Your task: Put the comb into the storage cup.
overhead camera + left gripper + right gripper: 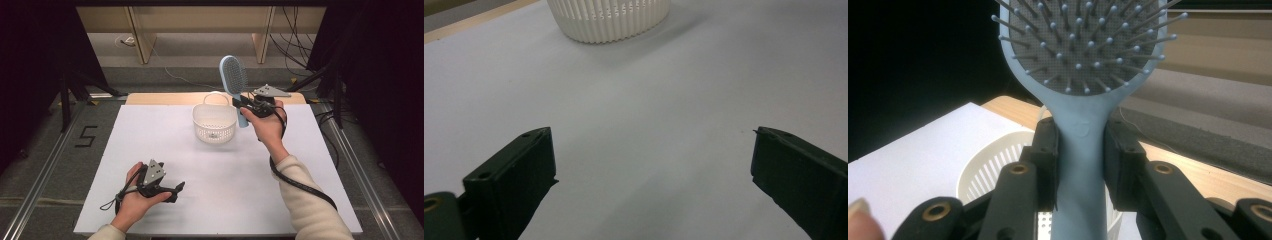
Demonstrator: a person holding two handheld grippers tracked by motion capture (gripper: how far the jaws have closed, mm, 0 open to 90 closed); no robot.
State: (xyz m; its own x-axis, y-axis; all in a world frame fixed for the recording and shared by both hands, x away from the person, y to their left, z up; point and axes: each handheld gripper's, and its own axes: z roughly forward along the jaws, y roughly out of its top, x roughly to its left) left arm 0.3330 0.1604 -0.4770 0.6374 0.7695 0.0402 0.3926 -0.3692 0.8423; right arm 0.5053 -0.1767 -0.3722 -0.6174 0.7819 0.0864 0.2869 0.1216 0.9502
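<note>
A light blue hairbrush (234,80) stands upright in the air, bristle pad up, just right of a white slotted basket (215,122). My right gripper (246,106) is shut on its handle; in the right gripper view both pads press the handle (1082,165) just below the brush head (1083,45), with the basket (993,165) below and behind. My left gripper (176,191) rests low at the near left of the white table sheet (210,170). In the left gripper view its fingers (519,175) stand wide apart with nothing between them, facing the basket (609,20).
The white sheet covers a wooden table whose far edge (165,97) shows behind the basket. Cables lie on the floor beyond. Metal rails (45,170) run along both sides of the table. A "5" is marked on the floor at the left.
</note>
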